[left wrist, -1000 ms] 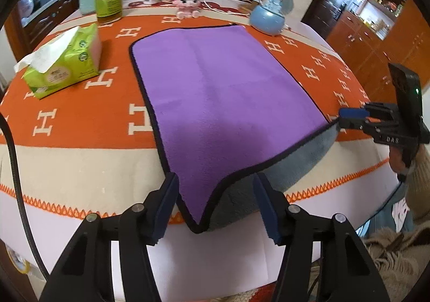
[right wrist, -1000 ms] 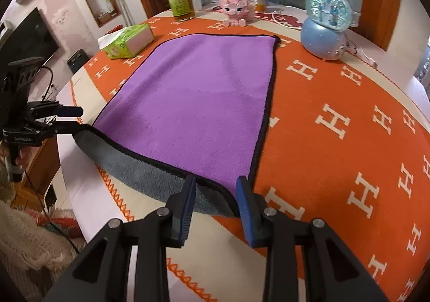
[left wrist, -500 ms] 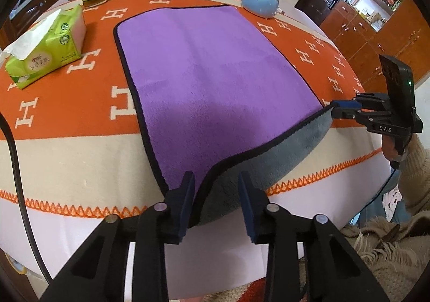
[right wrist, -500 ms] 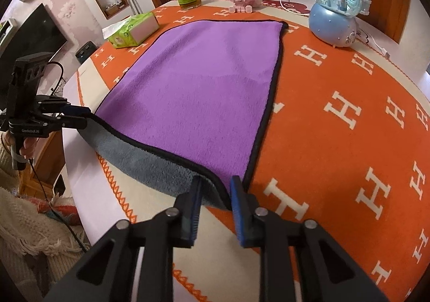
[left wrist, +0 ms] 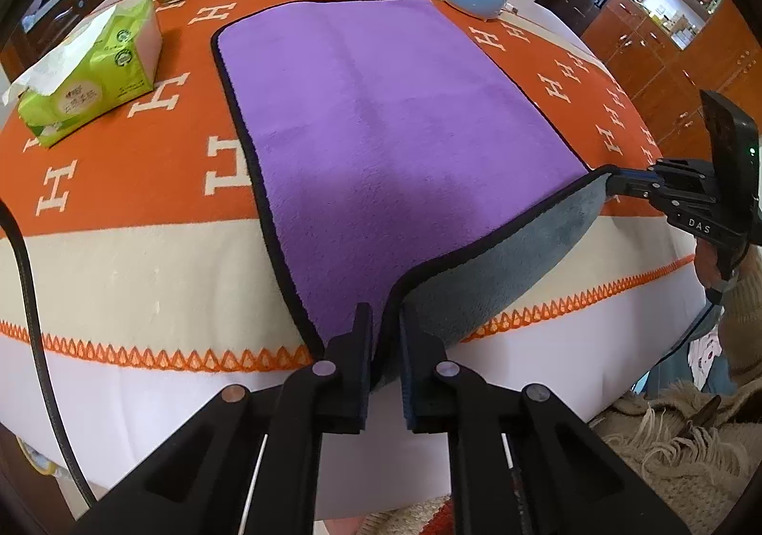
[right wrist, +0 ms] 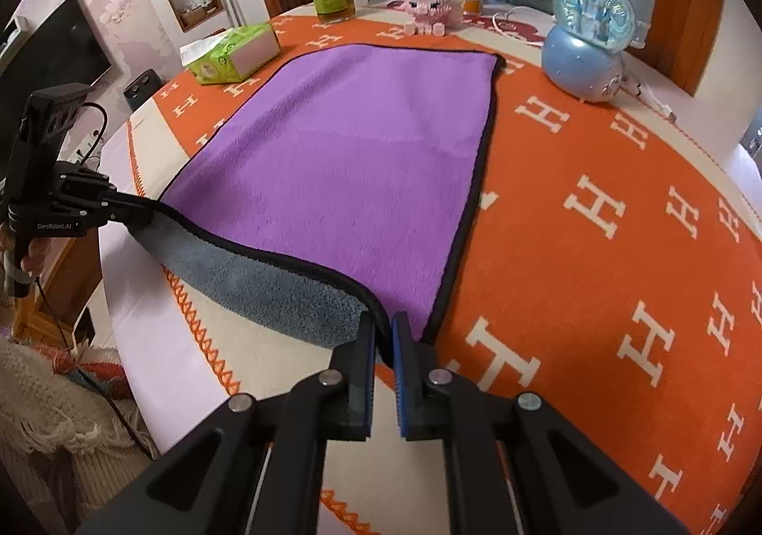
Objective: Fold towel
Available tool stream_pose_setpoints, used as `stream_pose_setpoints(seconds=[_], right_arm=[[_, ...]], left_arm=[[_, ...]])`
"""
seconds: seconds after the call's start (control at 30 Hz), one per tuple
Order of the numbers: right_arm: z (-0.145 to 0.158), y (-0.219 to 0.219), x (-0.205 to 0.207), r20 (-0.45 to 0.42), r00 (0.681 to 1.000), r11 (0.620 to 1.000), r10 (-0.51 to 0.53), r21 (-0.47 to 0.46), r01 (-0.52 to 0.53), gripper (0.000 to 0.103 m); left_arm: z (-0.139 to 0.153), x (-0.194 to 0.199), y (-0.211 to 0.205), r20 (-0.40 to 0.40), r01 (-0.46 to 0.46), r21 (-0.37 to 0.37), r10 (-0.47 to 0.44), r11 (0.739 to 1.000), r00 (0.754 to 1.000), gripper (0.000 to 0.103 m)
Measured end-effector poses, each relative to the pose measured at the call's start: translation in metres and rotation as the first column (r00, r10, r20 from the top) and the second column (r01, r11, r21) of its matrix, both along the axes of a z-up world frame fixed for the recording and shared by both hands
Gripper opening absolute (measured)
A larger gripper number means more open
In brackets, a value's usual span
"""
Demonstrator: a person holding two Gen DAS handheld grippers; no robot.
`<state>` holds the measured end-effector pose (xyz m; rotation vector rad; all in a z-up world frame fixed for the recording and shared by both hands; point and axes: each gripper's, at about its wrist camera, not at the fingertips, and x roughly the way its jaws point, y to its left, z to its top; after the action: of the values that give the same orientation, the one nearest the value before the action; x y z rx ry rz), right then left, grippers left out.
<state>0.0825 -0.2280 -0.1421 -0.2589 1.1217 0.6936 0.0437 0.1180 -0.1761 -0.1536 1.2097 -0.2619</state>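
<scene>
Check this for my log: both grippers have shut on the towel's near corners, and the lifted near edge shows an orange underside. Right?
Not quite: the underside is grey, not orange. The left wrist view shows the towel, purple on top, with its raised near edge turned up grey. The rest holds: the left gripper and the right gripper are each shut on a near corner.

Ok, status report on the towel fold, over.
Left gripper and right gripper shut on near corners. Towel flat, near edge lifted. Fold path clear.
</scene>
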Motion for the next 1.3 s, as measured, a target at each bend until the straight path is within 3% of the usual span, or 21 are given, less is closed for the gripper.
stream_pose_setpoints(seconds=[0.2,0.53,1.03,1.3], right_arm=[[0.007,0.003,0.0,0.033,0.999,0.999,-0.036,-0.014,0.037,0.005],[0.023,0.006,0.02,0.097,0.983,0.988,-0.156,-0.001,0.157,0.005],[0.08,0.038,0.09,0.276,0.909,0.948,-0.311,0.019,0.318,0.005],[0.082,0.067,0.135,0.322,0.885,0.935,-0.338,0.008,0.354,0.005]], left_arm=[[0.008,-0.002,0.005,0.026,-0.039,0.013,0.039,0.999,0.999,0.006],[0.041,0.014,0.011,0.16,-0.104,0.06,0.093,0.993,0.983,0.006],[0.112,0.086,0.031,0.351,-0.221,0.11,0.17,0.969,0.921,0.006],[0.115,0.132,0.056,0.37,-0.327,0.107,0.267,0.939,0.89,0.006]])
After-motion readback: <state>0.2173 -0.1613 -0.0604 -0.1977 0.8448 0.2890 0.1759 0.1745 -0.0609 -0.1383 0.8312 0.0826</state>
